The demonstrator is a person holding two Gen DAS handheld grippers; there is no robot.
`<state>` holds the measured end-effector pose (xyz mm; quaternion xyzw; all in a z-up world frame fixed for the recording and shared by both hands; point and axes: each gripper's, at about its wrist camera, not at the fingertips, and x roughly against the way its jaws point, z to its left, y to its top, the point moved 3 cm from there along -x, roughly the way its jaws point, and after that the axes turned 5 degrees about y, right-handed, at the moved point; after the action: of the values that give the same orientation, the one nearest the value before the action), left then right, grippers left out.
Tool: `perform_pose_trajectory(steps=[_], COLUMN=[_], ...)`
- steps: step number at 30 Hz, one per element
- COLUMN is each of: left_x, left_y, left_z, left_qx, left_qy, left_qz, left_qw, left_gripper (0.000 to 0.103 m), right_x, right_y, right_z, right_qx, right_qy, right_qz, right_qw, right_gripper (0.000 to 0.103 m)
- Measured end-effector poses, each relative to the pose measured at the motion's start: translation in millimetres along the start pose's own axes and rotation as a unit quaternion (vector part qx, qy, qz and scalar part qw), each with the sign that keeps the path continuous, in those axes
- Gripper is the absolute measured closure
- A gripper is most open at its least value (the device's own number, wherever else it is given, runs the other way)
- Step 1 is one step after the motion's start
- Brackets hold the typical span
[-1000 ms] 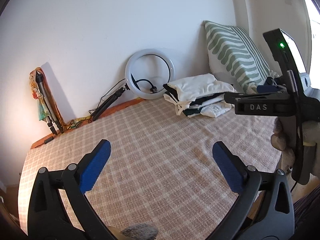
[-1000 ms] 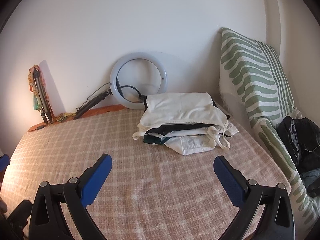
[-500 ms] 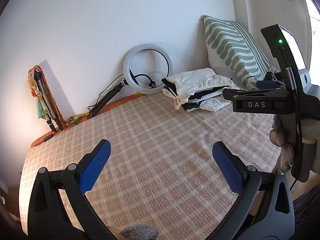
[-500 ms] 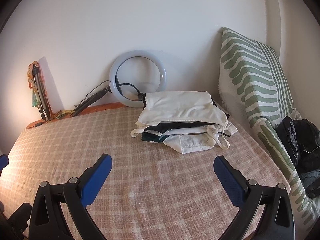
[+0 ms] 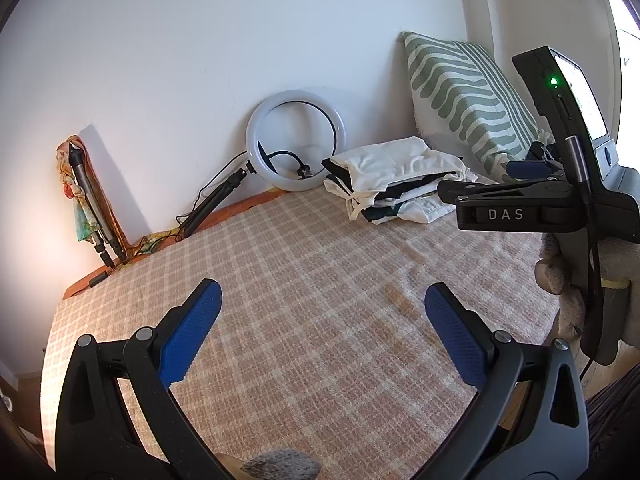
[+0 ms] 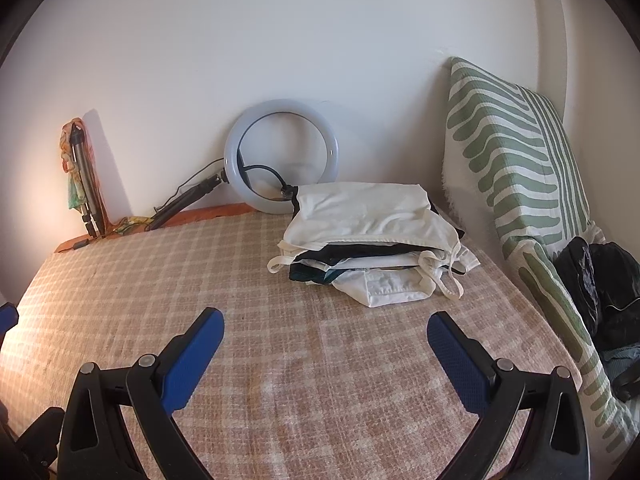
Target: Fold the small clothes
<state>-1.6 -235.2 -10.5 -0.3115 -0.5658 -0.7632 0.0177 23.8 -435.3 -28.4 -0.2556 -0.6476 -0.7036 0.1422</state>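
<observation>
Both grippers empty, jaws spread wide, hovering over the checked bed cover [image 6: 168, 280]. Left gripper [image 5: 320, 320] released; right gripper [image 6: 326, 344] released too, nothing between the blue pads.

Change over the last second: slight. In the right wrist view the pile of clothes [image 6: 372, 240] has slid a little further off and up from the gripper; in the left wrist view the pile [image 5: 396, 178] has likewise drifted away, and the right tool's body crosses that view on its right side, in front of the pile's edge. Reads as both grippers easing back or tilting up, not closing in.

Pile sits ahead and right of the right gripper, beside the striped pillow [image 6: 516, 152] and in front of the ring light [image 6: 280, 156]. Top piece is a cream garment; dark and white layers below.

Judgement: no garment is laid out on the open bed cover before the grippers. Next piece not yet in view or picked; a fold is not under way.
</observation>
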Motion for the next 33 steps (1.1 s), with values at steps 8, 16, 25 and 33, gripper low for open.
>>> perform_pose_trajectory(steps=[8, 16, 25, 33], left_x=[2.2, 3.3, 3.8, 4.3], left_y=[0.9, 1.0, 1.8, 1.0], left_z=[-0.5, -0.6, -1.8, -1.1], left_qx=[-0.002, -0.001, 0.000, -0.001], left_qy=[-0.001, -0.004, -0.002, -0.003], left_qz=[-0.003, -0.003, -0.003, -0.003], left_qw=[1.0000, 1.0000, 1.0000, 1.0000], left_gripper=[0.000, 0.000, 0.000, 0.000], right_x=[-1.4, -0.5, -0.7, -1.9], right_y=[1.3, 0.9, 0.4, 1.3], right_z=[1.8, 3.3, 4.5, 6.9], right_qx=[0.004, 0.001, 0.001, 0.005], right_qy=[0.005, 0.005, 0.005, 0.008], right_qz=[0.001, 0.000, 0.001, 0.001], right_qw=[1.000, 1.000, 1.000, 1.000], right_gripper=[0.000, 0.000, 0.000, 0.000])
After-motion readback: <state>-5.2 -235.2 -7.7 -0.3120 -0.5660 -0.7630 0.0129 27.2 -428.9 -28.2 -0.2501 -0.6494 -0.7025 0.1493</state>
